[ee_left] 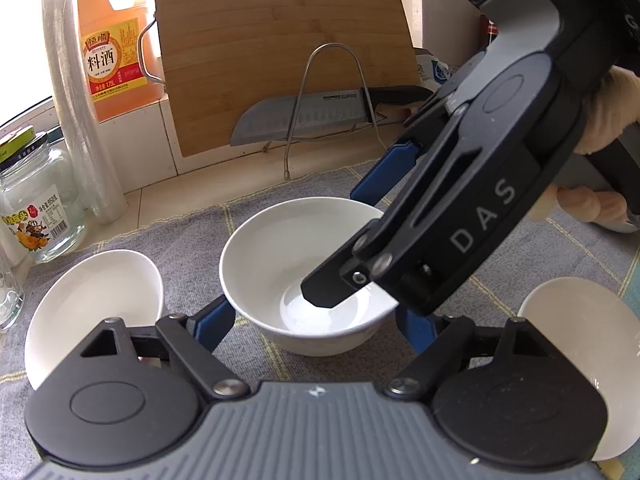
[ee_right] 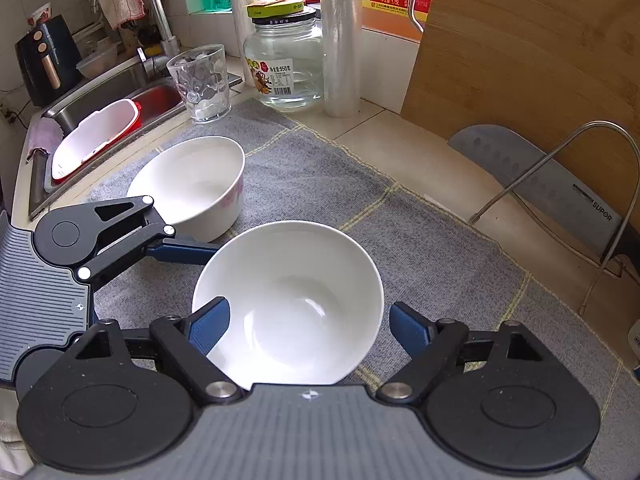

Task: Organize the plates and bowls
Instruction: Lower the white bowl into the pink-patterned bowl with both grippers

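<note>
With both your hand-held grippers (ee_right: 309, 322) (ee_left: 316, 322) spread, unclenched, around the centre bowl (ee_right: 288, 300), close evenly on its rim.

Daylight floods in from the window (ee_left: 24, 40) behind my counter, blowing out that corner. My white bowl (ee_right: 288, 304) gleams softly; shadows stay faint. Fisheye bends every edge; focus stays sharp.
</note>
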Demonstrator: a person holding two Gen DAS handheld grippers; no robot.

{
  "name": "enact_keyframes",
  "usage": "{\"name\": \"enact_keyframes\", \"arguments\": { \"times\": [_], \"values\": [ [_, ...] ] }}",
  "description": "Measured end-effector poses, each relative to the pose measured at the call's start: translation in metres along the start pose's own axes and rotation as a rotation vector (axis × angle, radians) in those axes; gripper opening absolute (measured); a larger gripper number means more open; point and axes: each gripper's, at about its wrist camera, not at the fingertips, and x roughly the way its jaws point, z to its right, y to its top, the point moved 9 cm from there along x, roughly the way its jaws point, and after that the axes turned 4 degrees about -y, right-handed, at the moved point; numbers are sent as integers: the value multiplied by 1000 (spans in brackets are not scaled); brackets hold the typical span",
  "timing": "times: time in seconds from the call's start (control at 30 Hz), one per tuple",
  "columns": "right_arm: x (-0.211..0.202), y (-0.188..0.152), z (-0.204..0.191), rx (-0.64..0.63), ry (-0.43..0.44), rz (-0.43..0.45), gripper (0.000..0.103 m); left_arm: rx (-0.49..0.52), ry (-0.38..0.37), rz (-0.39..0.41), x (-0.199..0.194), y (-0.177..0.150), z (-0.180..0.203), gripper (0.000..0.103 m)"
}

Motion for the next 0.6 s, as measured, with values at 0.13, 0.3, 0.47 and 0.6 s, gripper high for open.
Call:
{"name": "enact_keyframes", "arguments": {
  "times": [0.13, 0.3, 0.47, 0.6],
  "values": [
    [7, 3, 2, 17, 19, -6, 87, -2, -2, 0, 0, 0, 0, 87],
    [14, 8, 7, 57, 56, -14, 82, -4, -8, 0, 1, 0, 0, 87],
    [18, 11, 11, 93, 72, -17, 77, -7, -10, 0, 1, -1, 0, 87],
    [18, 11, 9, 83, 65, -22, 78, -5, -11, -2, 2, -1, 0, 87]
  ]
}}
